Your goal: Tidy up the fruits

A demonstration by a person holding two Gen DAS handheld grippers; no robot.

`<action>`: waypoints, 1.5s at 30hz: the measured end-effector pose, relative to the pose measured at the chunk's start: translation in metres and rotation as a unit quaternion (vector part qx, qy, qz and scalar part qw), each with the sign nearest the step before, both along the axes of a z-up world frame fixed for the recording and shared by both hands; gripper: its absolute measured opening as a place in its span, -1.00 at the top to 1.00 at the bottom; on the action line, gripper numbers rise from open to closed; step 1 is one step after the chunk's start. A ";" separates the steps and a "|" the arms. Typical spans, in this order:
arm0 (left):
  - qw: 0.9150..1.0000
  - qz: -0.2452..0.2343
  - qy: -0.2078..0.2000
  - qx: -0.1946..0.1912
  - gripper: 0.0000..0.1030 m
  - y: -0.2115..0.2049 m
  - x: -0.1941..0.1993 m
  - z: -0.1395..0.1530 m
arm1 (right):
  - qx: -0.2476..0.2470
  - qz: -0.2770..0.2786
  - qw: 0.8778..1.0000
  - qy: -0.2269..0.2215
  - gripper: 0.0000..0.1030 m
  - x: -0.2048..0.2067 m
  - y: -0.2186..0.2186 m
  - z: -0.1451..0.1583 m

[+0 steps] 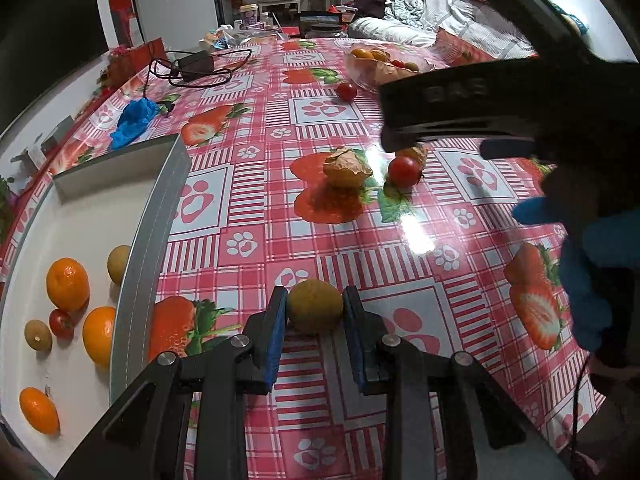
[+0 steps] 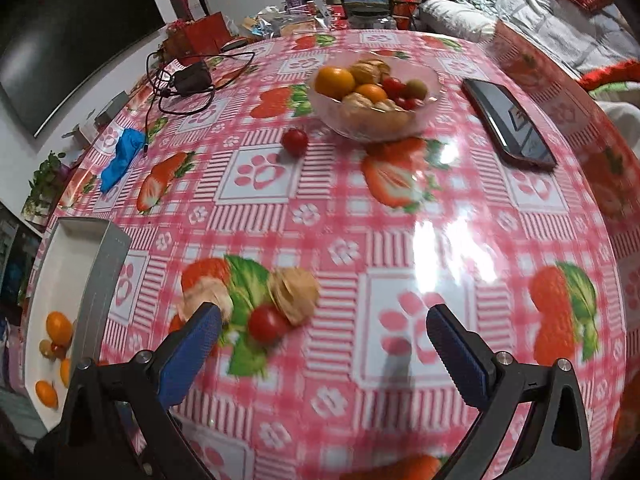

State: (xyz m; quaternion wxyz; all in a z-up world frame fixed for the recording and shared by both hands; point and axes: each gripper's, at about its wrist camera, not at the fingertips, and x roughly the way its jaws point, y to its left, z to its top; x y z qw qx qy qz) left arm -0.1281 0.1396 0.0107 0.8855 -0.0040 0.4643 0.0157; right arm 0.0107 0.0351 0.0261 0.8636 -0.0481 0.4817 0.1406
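My left gripper (image 1: 315,307) is shut on a small brown-green round fruit (image 1: 315,305), held just above the tablecloth beside the white tray (image 1: 132,312). The tray holds several oranges, brown fruits and a cherry tomato (image 1: 61,323). My right gripper (image 2: 324,320) is open and empty above the table; its black body (image 1: 472,104) shows in the left wrist view. On the cloth lie two papery husked fruits (image 2: 294,290) and a cherry tomato (image 2: 266,323), with another tomato (image 2: 295,142) near a glass bowl (image 2: 430,112) of mixed fruit.
A phone (image 2: 510,124) lies to the right of the bowl. A black power adapter with cable (image 2: 188,76) and a blue cloth (image 2: 120,158) lie at the far left. Clutter and a bed stand beyond the table's far edge.
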 end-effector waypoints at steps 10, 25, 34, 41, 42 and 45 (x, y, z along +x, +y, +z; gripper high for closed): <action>1.000 0.002 0.001 -0.001 0.41 0.000 0.000 0.000 | -0.015 0.014 1.000 0.006 -0.06 0.012 0.013 -0.013; 1.000 0.004 0.001 0.005 0.41 -0.005 -0.012 0.000 | 0.028 0.016 0.999 0.007 0.43 -0.051 -0.055 -0.009; 1.000 0.013 0.002 0.006 0.40 -0.011 -0.032 0.001 | 0.014 0.020 0.999 -0.024 0.42 -0.110 -0.084 -0.015; 1.000 0.020 -0.004 -0.001 -0.18 -0.010 -0.024 -0.002 | 0.003 0.027 0.998 -0.054 0.41 -0.116 -0.082 -0.018; 1.000 0.021 -0.006 -0.003 -0.22 -0.009 -0.022 -0.002 | -0.001 0.029 0.998 -0.059 0.41 -0.116 -0.081 -0.019; 1.000 0.022 -0.015 -0.003 -0.34 -0.010 -0.019 -0.004 | -0.001 0.030 0.997 -0.068 0.40 -0.117 -0.079 -0.020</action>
